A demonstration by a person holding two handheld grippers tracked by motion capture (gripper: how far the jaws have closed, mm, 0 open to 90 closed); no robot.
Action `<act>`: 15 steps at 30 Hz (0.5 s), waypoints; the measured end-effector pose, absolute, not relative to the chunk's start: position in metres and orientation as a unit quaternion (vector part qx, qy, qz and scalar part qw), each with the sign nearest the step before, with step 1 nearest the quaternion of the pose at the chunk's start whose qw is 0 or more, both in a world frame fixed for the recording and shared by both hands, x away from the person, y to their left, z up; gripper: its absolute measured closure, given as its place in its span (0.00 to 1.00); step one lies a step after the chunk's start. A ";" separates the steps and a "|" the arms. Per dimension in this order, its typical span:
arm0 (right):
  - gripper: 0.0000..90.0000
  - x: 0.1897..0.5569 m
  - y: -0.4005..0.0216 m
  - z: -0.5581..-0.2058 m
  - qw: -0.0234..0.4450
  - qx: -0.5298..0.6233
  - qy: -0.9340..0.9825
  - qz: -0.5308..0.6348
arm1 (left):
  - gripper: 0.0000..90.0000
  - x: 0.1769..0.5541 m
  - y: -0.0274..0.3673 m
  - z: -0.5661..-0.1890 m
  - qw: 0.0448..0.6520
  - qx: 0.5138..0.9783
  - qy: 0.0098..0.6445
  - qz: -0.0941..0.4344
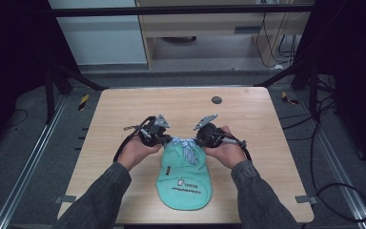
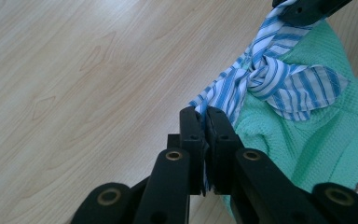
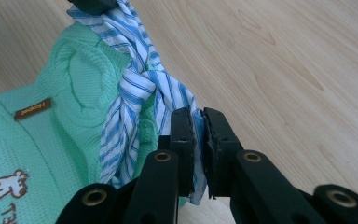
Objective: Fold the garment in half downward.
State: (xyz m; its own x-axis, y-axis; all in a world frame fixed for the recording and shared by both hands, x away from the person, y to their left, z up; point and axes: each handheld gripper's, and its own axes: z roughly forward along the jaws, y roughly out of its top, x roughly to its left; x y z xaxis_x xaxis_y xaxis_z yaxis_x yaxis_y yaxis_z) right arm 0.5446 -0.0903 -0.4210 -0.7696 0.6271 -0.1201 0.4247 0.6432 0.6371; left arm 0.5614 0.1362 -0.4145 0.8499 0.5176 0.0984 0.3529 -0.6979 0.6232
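Fabric was pinched in both tools at this moment. A green cap (image 1: 184, 174) lay flat on the wooden bench (image 1: 248, 119), near the bench's near edge and roughly midway between left and right, its brim pointing toward the person. A small brown label and a printed figure with lettering were seen on its green cloth. At the cap's far end, a blue-and-white striped strap (image 1: 187, 149) was tied in a knot.

The left tool (image 1: 164, 139) was held in the person's left hand (image 1: 134, 151) at the far left of the cap; in the left gripper view its jaws were pressed together on one end of the striped strap (image 2: 223, 93), with the knot just beyond them. The right tool (image 1: 201, 138) was held in the right hand (image 1: 228, 151) at the far right of the cap; in the right gripper view its jaws were closed on the other end of the strap (image 3: 168, 100).

A small dark round disc (image 1: 216, 99) was set in the bench near its far edge, well apart from the cap.
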 end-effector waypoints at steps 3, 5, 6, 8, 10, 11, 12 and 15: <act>0.92 0.545 -0.090 -0.417 0.173 0.291 0.891 0.302 | 0.96 0.562 0.137 -0.411 0.310 0.910 0.238 0.140; 0.92 0.546 -0.090 -0.413 0.176 0.287 0.893 0.299 | 0.96 0.563 0.137 -0.408 0.314 0.909 0.236 0.142; 0.92 0.546 -0.090 -0.412 0.178 0.286 0.893 0.299 | 0.96 0.564 0.138 -0.407 0.316 0.908 0.236 0.143; 0.92 0.548 -0.089 -0.409 0.179 0.284 0.893 0.299 | 0.97 0.565 0.138 -0.404 0.313 0.909 0.234 0.145; 0.92 0.549 -0.089 -0.408 0.180 0.282 0.893 0.300 | 0.97 0.566 0.139 -0.403 0.314 0.908 0.235 0.145; 0.92 0.551 -0.087 -0.406 0.179 0.279 0.896 0.296 | 0.97 0.568 0.140 -0.401 0.316 0.907 0.236 0.147; 0.92 0.551 -0.087 -0.406 0.179 0.279 0.896 0.296 | 0.97 0.568 0.140 -0.401 0.316 0.907 0.236 0.147; 0.92 0.558 -0.085 -0.403 0.182 0.277 0.896 0.294 | 0.97 0.574 0.140 -0.396 0.312 0.908 0.234 0.150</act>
